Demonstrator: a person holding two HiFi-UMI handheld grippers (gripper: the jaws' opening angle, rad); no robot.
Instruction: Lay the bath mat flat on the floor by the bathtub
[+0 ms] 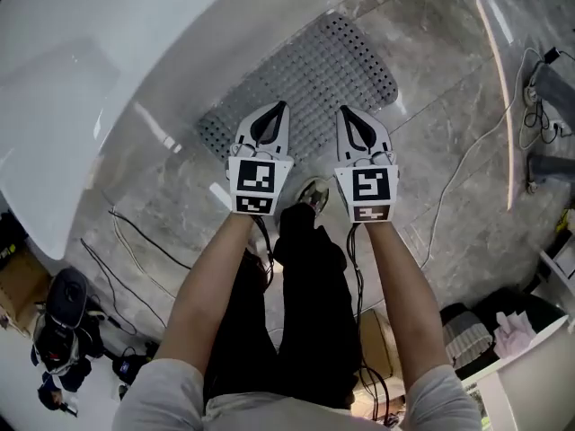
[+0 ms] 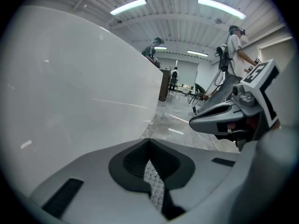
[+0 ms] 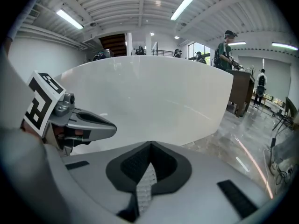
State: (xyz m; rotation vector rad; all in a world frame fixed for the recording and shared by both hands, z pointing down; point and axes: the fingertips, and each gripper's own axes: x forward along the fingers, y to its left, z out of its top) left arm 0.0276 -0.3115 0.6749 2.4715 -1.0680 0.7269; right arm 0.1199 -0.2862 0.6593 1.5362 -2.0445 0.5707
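Left gripper (image 1: 281,108) clamped on the bath mat's (image 1: 334,65) near edge, right gripper (image 1: 345,112) pinching that edge just beside it. Mat's spread over the floor (image 1: 449,115) against the bathtub (image 1: 135,43). What's left, I'd say: lower this edge flat, let go.

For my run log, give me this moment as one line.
left gripper: shut on bath mat near edge | right gripper: shut on same edge | bath mat: on floor beside bathtub
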